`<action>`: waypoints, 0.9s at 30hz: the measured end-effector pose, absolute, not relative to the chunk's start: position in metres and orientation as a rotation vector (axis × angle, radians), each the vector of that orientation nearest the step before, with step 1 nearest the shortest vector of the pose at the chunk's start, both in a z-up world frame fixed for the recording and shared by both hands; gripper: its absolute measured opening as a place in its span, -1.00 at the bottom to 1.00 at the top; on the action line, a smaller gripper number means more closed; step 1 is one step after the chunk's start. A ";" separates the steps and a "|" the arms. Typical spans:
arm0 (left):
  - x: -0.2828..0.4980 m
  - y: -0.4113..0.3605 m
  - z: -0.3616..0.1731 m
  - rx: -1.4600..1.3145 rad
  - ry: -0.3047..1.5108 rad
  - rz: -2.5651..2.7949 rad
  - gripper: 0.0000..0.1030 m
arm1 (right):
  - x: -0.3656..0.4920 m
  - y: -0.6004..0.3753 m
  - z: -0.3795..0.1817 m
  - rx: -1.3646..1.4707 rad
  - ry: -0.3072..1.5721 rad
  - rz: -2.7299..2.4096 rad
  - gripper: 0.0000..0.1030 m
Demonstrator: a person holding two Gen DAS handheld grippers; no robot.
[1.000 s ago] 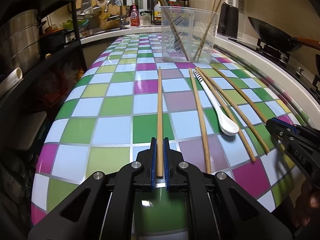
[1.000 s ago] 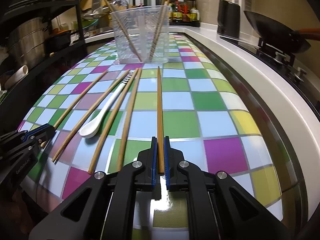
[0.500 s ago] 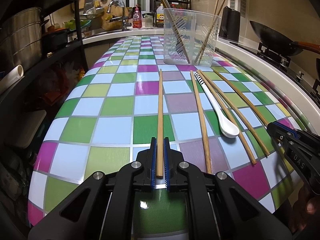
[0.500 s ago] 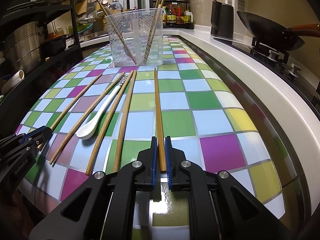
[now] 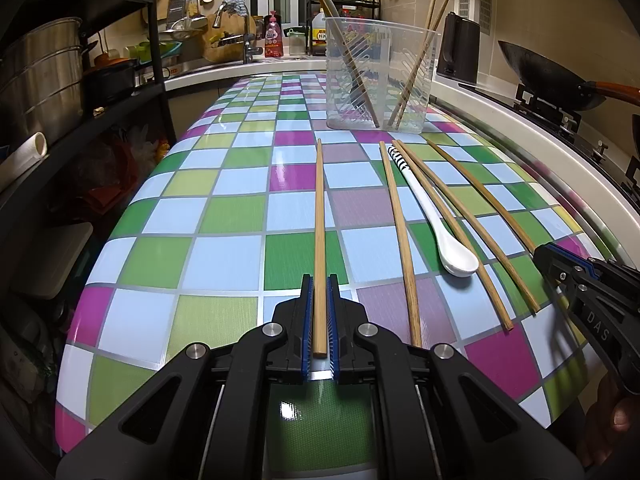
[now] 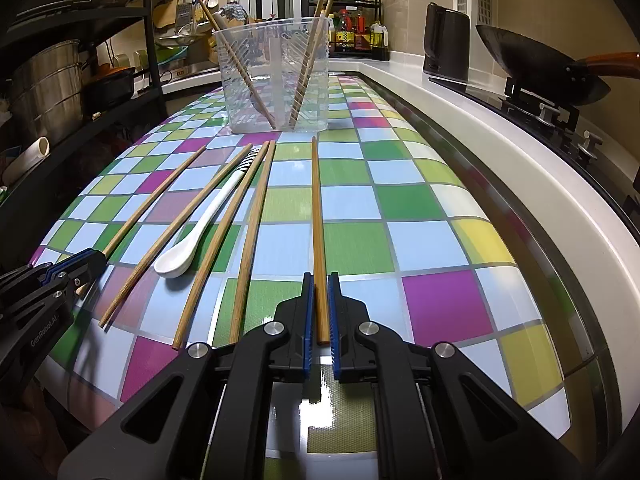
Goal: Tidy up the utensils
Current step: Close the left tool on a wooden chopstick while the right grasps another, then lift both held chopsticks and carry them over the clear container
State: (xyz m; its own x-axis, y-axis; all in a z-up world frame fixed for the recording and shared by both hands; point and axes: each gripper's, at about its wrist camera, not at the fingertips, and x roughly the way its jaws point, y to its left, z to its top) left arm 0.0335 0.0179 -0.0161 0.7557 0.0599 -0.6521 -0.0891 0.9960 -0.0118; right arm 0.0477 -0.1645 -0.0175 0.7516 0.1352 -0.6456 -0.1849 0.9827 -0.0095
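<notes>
Both the left tongs (image 5: 319,320) and right tongs (image 6: 320,320), each clamped on a chopstick end (image 5: 319,240) (image 6: 318,220), have lifted slightly since a second ago, chopsticks pointing at the holder (image 6: 276,76) across the counter (image 6: 440,200), so transfer is imminent.

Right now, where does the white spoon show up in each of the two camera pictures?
Left wrist view: the white spoon lies right of centre among the loose chopsticks, bowl nearest the camera.
Right wrist view: the white spoon lies left of centre, bowl nearest the camera.
Shared landmark: the clear plastic holder stands upright at the far end of the checkered table in both.
</notes>
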 end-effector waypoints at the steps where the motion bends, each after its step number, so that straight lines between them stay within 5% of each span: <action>1: 0.034 0.018 -0.016 -0.043 0.710 0.081 -0.86 | 0.048 -0.164 -0.017 -0.074 0.699 0.175 -0.86; 27: 0.019 0.020 0.018 -0.079 0.624 0.016 -0.87 | 0.025 -0.157 0.041 -0.113 0.641 0.152 -0.88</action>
State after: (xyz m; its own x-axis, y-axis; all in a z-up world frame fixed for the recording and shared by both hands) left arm 0.0189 0.0201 0.0177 0.8116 -0.0085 -0.5842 -0.0389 0.9969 -0.0686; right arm 0.0254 -0.1570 0.0413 0.7909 0.1056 -0.6028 -0.1754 0.9828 -0.0580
